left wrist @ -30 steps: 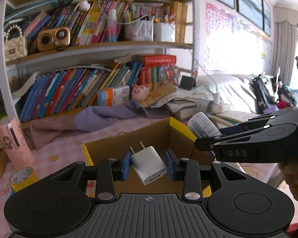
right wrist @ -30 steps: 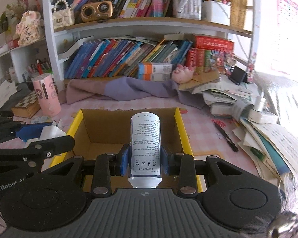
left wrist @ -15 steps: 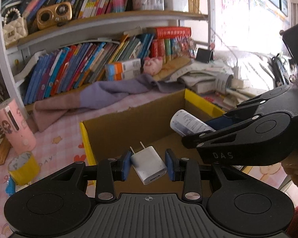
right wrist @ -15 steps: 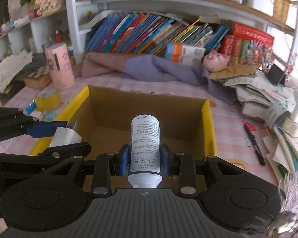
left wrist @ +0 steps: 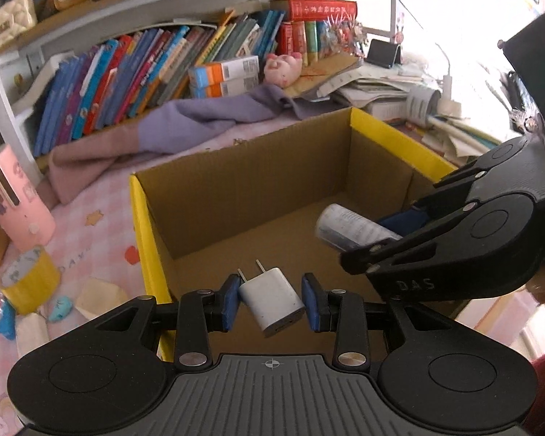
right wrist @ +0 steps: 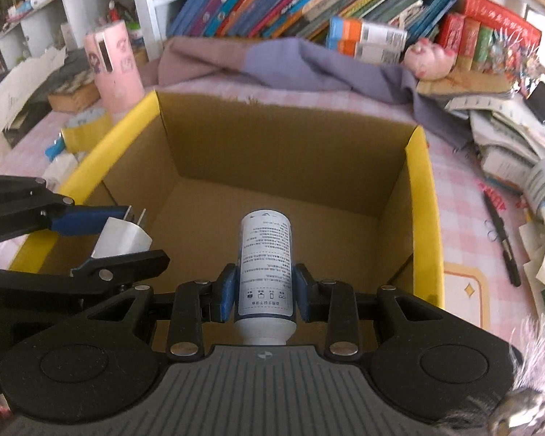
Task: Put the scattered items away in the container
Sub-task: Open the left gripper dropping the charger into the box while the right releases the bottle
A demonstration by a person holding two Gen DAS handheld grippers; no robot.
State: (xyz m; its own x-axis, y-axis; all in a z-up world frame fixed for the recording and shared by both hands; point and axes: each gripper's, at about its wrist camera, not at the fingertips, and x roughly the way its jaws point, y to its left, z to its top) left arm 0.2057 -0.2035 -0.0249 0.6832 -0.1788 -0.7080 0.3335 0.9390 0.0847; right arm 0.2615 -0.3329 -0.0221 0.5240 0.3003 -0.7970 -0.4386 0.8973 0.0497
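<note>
An open cardboard box [left wrist: 258, 167] with yellow rims sits on the pink tabletop, its inside bare. My left gripper [left wrist: 271, 301] is shut on a white plug adapter [left wrist: 272, 301], held over the box's near left corner. My right gripper [right wrist: 265, 292] is shut on a white bottle [right wrist: 265, 261] with printed text, held above the box [right wrist: 283, 152] interior. In the left wrist view the right gripper and the bottle [left wrist: 352, 229] show at the right. In the right wrist view the adapter [right wrist: 121, 236] shows at the left.
A yellow tape roll [left wrist: 31, 283], blue clips and paper scraps lie left of the box, beside a pink cylinder [left wrist: 12, 200]. A purple cloth [left wrist: 185, 123] and bookshelves stand behind. Paper stacks [right wrist: 508, 138] and a black pen [right wrist: 503, 236] lie right of the box.
Both grippers have sunk and tilted down toward the box, still holding the adapter and the bottle. The box interior now fills more of both views.
</note>
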